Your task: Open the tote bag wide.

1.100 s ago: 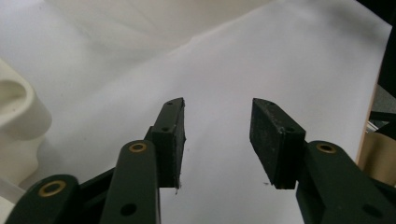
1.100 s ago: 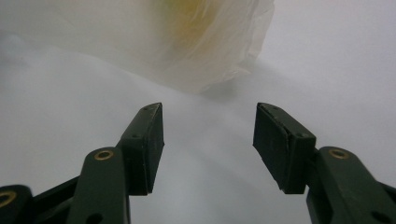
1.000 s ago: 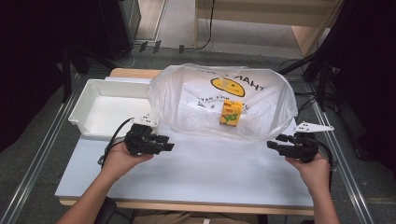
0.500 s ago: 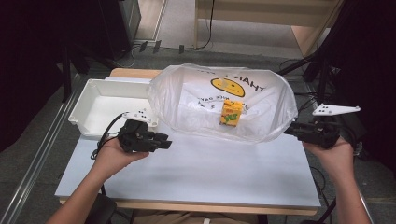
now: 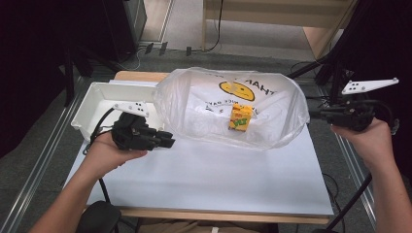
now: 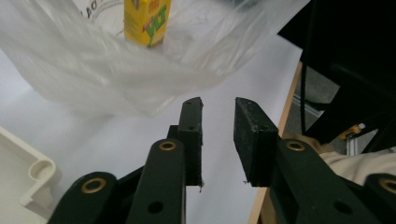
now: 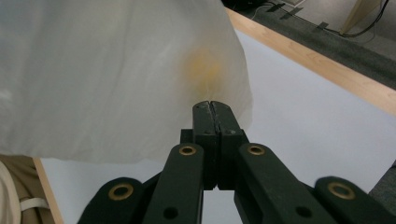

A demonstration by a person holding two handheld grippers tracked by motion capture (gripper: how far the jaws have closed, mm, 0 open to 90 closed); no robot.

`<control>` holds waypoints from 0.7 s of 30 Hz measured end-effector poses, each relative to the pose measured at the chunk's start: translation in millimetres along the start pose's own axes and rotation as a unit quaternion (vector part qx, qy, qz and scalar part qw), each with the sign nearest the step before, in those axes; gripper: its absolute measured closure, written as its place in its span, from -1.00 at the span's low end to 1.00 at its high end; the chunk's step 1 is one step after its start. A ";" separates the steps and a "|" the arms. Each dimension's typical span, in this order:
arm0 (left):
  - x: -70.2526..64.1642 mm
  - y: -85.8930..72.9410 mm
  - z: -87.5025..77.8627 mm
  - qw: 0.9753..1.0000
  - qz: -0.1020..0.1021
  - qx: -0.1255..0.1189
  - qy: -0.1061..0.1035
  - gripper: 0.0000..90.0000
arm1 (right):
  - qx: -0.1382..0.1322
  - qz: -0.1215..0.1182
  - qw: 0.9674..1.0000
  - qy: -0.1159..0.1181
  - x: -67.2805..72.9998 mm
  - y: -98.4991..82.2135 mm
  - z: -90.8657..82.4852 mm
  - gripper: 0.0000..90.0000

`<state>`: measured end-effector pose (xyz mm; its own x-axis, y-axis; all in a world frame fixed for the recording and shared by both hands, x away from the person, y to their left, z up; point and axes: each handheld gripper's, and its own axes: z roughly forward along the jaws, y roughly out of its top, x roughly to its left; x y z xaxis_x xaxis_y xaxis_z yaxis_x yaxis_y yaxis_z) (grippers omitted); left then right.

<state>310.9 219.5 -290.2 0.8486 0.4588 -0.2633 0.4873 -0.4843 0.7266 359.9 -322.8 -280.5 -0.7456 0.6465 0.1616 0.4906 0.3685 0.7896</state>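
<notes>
A clear plastic bag (image 5: 209,107) printed with a yellow smiley lies puffed up on the white table (image 5: 218,179). A yellow juice carton (image 5: 240,118) stands inside it. My right gripper (image 5: 313,115) is at the bag's right edge, its jaws just closed together and pinching the film; in the right gripper view the tips (image 7: 211,105) meet at the bag's (image 7: 102,70) lower rim. My left gripper (image 5: 170,141) hovers at the bag's left front. Its jaws have been closing, but a gap still shows (image 6: 218,105) with nothing in it, and the bag (image 6: 84,70) and carton (image 6: 147,21) lie beyond the tips.
A white plastic tray (image 5: 92,104) sits at the table's left rear, just behind my left hand. Dark equipment frames stand to the left and right of the table. Cables trail across the floor behind it.
Both hands have risen. The right gripper swung out to the bag's right edge and its jaws came together there. The left gripper's jaws narrowed. The bag now stands taller and fuller.
</notes>
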 end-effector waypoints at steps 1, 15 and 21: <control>-0.1 3.7 -2.5 1.000 0.003 -0.004 0.002 0.65 | -0.001 -0.003 1.000 0.000 1.2 4.5 -2.5 1.00; 4.6 56.2 -16.5 0.999 0.020 -0.010 0.023 0.80 | -0.014 -0.044 0.999 0.008 28.8 63.7 -27.3 1.00; 10.6 80.7 -14.2 0.999 0.016 -0.005 0.037 0.83 | -0.024 -0.068 0.997 0.011 47.1 89.8 -34.4 1.00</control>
<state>356.3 195.9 -225.3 0.8457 0.4975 -0.1934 0.4584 -0.4913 0.7406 353.3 -282.3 -181.6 -0.8133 0.5783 0.0635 0.3629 0.4189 0.8324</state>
